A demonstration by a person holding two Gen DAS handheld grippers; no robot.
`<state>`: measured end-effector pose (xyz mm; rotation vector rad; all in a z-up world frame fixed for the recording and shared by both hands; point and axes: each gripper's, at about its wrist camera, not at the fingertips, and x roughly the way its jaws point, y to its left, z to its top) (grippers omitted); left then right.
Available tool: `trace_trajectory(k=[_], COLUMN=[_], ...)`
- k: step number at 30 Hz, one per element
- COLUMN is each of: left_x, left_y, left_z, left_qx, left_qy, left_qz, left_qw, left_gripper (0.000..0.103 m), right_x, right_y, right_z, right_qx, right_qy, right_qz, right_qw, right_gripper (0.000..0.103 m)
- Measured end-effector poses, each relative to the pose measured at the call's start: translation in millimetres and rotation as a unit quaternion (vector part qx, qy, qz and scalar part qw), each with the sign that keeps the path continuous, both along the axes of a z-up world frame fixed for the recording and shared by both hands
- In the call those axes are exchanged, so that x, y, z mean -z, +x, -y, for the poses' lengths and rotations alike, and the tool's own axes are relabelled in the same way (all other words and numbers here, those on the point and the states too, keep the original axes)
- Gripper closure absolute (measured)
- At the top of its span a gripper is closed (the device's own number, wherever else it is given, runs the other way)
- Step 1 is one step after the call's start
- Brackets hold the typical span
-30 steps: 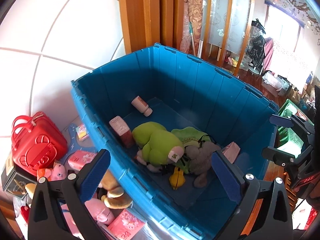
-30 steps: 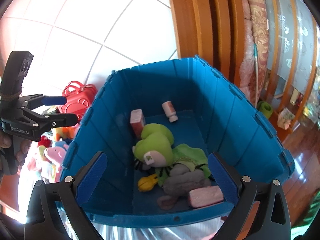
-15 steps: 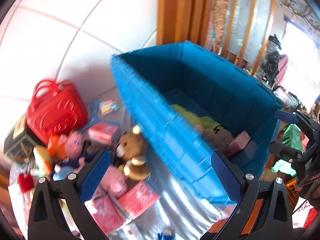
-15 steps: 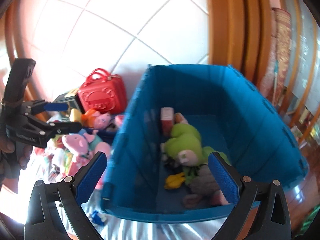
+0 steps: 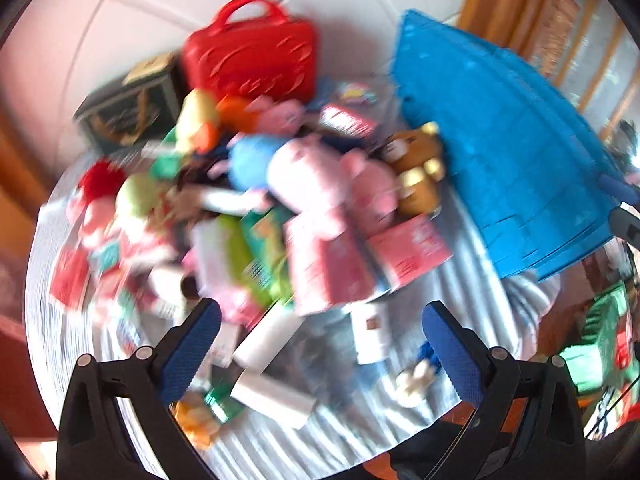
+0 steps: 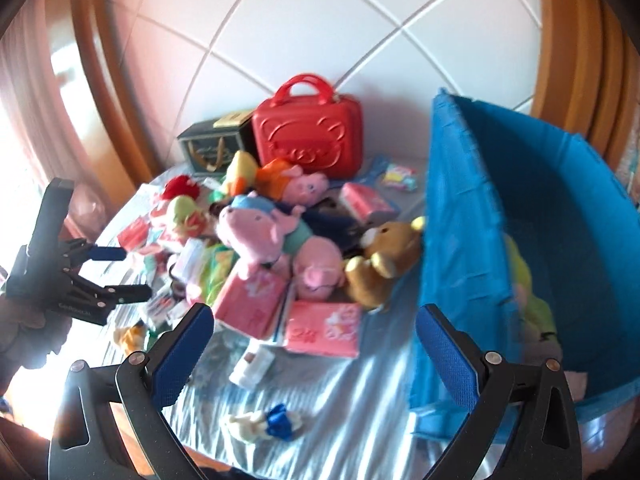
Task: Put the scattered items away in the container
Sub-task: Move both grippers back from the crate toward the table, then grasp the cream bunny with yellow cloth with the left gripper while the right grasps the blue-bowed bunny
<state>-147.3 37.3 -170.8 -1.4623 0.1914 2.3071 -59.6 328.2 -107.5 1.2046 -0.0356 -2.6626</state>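
1. Toys (image 6: 280,236) are lying heaped on the striped cloth (image 6: 344,392), just left of the blue bin (image 6: 460,240).
2. Left gripper (image 5: 320,344) and right gripper (image 6: 312,344) are both gaping wide, holding nothing.
3. Picking an outlying piece looks easiest: the brown bear (image 6: 384,268) is sitting against the bin wall.

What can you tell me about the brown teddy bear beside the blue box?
The brown teddy bear is a soft plush with a white snout and yellow ears and paws. It sits upright on the striped cloth, leaning against the outer wall of the blue box. A pink plush pig presses against its other side.
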Motion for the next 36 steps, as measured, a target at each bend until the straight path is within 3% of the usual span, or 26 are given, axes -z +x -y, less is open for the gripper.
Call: trace_trajectory(k=[8, 13, 25, 29, 32, 34, 36], left_x=[83.3, 118.5, 190.6, 216.3, 217.2, 215.3, 213.4], left_y=[32.6, 44.9, 30.7, 28.2, 27.5, 27.5, 28.2], left_z=[130.5, 171.8, 177.9, 175.9, 177.1, 176.9, 176.3], left_qx=[-0.094, -0.121, -0.101, -0.095, -0.103, -0.102, -0.100], left_qy=[-0.053, -0.064, -0.075, -0.093, -0.076, -0.061, -0.054], left_qz=[0.061, 0.083, 0.097, 0.122, 0.118, 0.118, 0.120], left_qw=[0.9923, 0.9872, 0.9873, 0.9836, 0.9847, 0.9858, 0.9862], left_gripper=[0.001, 0.001, 0.001, 0.001, 0.002, 0.011, 0.016], right_x=[65.4, 120.4, 246.5, 272.7, 284.5, 288.3, 288.5], right_y=[7.5, 20.3, 41.3, 38.7, 35.1, 32.6, 30.9], right_z=[53.2, 73.5, 101.3, 105.6, 105.4, 104.1, 102.7], right_qx=[-0.027, -0.034, -0.009, 0.010, 0.028, 0.040, 0.050], right_qy=[0.020, 0.034, 0.051, 0.057, 0.063, 0.068, 0.070], right_qz=[0.061, 0.099, 0.204, 0.218, 0.216, 0.214, 0.211], right_qw=[0.998, 0.994, 0.977, 0.974, 0.974, 0.974, 0.974], right_gripper=[0.000, 0.000, 0.000, 0.000, 0.000, 0.003, 0.011])
